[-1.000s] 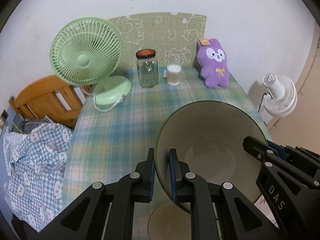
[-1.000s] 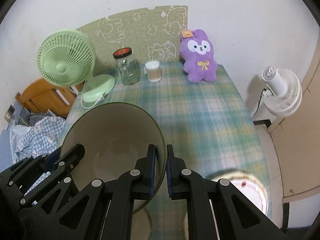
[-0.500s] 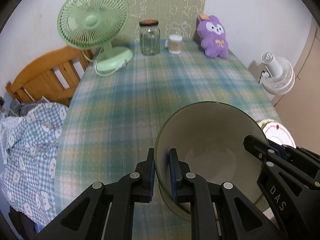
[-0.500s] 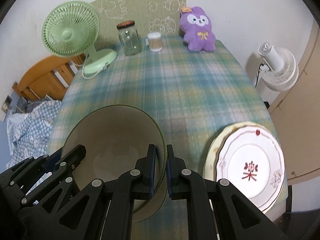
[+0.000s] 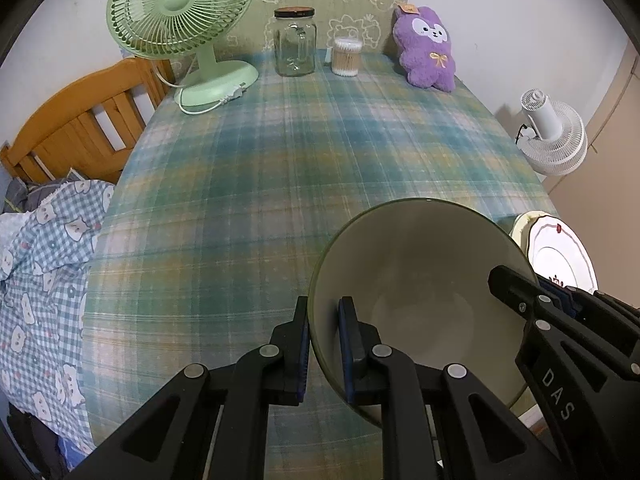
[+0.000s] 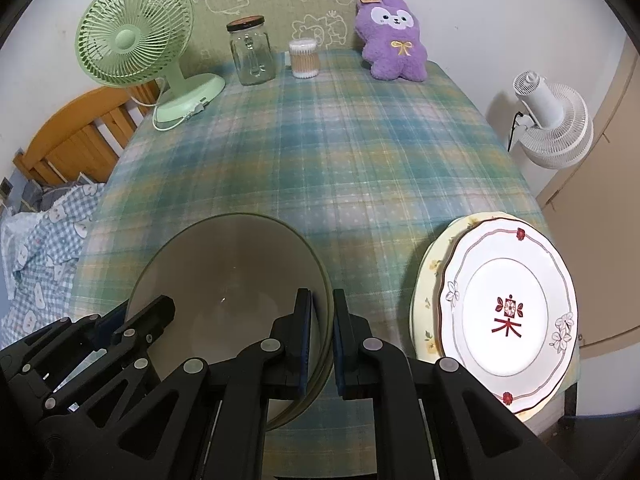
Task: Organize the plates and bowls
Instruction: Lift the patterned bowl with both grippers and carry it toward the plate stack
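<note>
A large beige bowl with a green rim (image 5: 420, 280) (image 6: 232, 264) hangs low over the plaid table near its front edge. My left gripper (image 5: 323, 304) is shut on its left rim, one pad inside and one outside. My right gripper (image 6: 322, 296) is shut on the opposite rim, and its fingers (image 5: 516, 284) show at the bowl's right side in the left wrist view. A second bowl's rim (image 6: 329, 320) peeks out just under the held bowl. To the right a white plate with a red character (image 6: 508, 308) (image 5: 560, 248) lies on a pale yellow plate (image 6: 426, 280).
Along the back of the table (image 5: 280, 184) stand a green desk fan (image 5: 180, 12), a glass jar (image 5: 295, 48), a tub of cotton swabs (image 5: 346, 56) and a purple plush (image 5: 426, 48). A wooden chair (image 5: 80, 128) and checked cloth (image 5: 40, 260) are left; a white floor fan (image 5: 554, 136) is right.
Both grippers have come down and tilted toward the table with the bowl between them. The stacked plates have come into view on the right. The lower bowl is now mostly covered.
</note>
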Demonstrator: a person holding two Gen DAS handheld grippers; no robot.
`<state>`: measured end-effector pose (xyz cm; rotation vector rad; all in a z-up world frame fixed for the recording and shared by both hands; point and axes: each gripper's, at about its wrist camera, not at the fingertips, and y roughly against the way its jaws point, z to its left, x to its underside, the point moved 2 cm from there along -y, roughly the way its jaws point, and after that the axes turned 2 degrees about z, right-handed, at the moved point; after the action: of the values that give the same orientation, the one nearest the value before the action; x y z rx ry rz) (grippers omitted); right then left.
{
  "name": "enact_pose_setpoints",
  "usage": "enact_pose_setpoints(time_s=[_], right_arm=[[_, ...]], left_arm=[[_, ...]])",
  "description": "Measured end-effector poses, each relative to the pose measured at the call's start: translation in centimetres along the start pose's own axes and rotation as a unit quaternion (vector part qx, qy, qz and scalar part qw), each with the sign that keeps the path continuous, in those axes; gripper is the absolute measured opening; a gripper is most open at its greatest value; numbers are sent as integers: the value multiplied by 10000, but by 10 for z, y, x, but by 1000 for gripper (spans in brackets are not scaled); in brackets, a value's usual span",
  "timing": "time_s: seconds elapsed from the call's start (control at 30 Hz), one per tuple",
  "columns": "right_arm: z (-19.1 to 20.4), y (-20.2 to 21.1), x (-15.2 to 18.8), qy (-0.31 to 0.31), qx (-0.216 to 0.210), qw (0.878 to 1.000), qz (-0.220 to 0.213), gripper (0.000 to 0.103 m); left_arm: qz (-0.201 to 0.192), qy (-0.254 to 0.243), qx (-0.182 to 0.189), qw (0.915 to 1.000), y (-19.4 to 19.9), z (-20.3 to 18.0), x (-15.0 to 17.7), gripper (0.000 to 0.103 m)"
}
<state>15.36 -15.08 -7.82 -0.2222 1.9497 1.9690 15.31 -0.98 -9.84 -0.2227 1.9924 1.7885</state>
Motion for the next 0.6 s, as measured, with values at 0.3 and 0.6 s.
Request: enact_pose_setpoints(time_s=[0.3, 0.6], right_arm=[[0, -1, 1, 65, 129, 9999, 60, 12], [0, -2, -2, 65, 102, 9997, 226, 13]], left_arm=[[-47, 6, -18, 10000, -1, 0, 0, 10], [-85, -78, -46, 9999, 3, -2, -1, 35]])
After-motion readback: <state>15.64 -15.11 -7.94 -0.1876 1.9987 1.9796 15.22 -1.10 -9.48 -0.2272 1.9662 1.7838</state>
